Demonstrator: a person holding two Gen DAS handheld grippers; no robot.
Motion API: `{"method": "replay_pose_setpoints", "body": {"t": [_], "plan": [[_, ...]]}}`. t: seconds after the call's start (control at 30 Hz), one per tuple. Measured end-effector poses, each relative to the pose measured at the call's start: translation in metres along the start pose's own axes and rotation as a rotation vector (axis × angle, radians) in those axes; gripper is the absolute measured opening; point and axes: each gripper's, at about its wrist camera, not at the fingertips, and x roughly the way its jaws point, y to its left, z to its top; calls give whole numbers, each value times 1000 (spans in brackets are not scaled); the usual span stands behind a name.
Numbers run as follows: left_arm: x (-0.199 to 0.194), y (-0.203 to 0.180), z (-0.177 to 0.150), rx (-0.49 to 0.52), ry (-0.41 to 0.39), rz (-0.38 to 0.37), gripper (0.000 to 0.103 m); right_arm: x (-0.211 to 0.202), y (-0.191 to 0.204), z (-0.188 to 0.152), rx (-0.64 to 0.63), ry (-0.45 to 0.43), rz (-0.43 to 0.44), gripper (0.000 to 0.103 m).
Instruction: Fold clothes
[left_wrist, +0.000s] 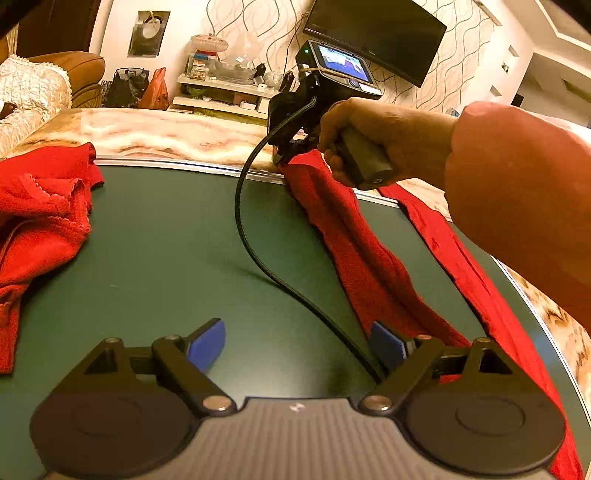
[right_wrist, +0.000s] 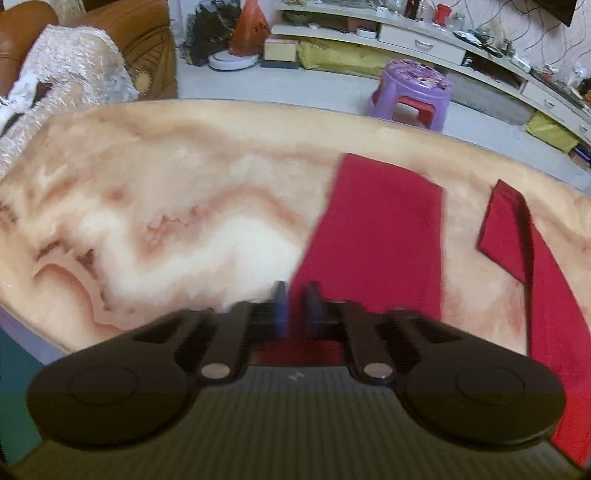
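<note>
The right gripper's (right_wrist: 295, 306) blurred tips stand nearly together at the trouser leg's (right_wrist: 380, 236) edge; whether they pinch cloth cannot be told. The left gripper (left_wrist: 297, 341) hangs spread over the green mat (left_wrist: 166, 258). The red trousers (left_wrist: 362, 258) run off the mat onto marble (right_wrist: 166, 192); a red heap (left_wrist: 40, 210) is cut off at left.

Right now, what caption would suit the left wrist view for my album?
Open left gripper waits over the green table while the right gripper pinches a red trouser leg.
</note>
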Motion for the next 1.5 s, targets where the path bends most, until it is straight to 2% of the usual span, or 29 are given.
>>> {"method": "replay_pose_setpoints", "body": {"t": [0.1,0.17,0.3,0.37,0.4,0.43,0.47,0.57,0.67,0.73,0.87,0.97,1.07,1.13,1.3,1.43,1.47,1.5], "plan": [[-2,0,0,-2,-1,-6,90,-4,-1,0,30,-6,35,5],[-5,0,1,0,-10,-12,90,-12,8,0,7,-28,98,5],[-4,-1,0,11,-5,-10,90,-27,36,3,-102,-56,201,6],[-2,-1,-1,17,5,-2,90,-29,44,5,-122,-66,99,16],[-2,-1,-1,20,7,0,90,-33,45,5,-132,-97,40,26],[-3,-1,-1,20,6,-1,90,-39,42,4,-136,-140,-5,31],[-4,-1,0,19,4,-5,90,-46,35,2,-132,-152,-6,31],[-8,-2,1,21,-6,-31,90,-70,12,-12,-147,-99,97,31],[-13,-8,1,52,-8,-57,90,-108,-13,-56,-224,-43,190,31],[-18,-14,1,89,-14,-78,90,-129,-31,-92,-244,6,210,31],[-36,-11,2,137,-45,-222,90,-143,-58,-138,-218,71,181,31],[-43,-3,4,126,-61,-234,90,-132,-70,-148,-128,116,227,31],[-45,7,5,104,-66,-251,90,-119,-70,-150,-96,134,257,30],[-43,13,6,77,-61,-261,90,-114,-66,-150,-107,126,241,9],[-45,21,8,58,-69,-332,90,-131,-76,-151,-91,59,229,6],[-43,19,7,62,-73,-334,91,-136,-90,-144,-99,-8,125,7],[-41,20,7,64,-68,-326,91,-137,-91,-146,-100,-6,129,7],[-39,20,7,65,-63,-318,91,-138,-92,-149,-101,-5,132,13]]}}
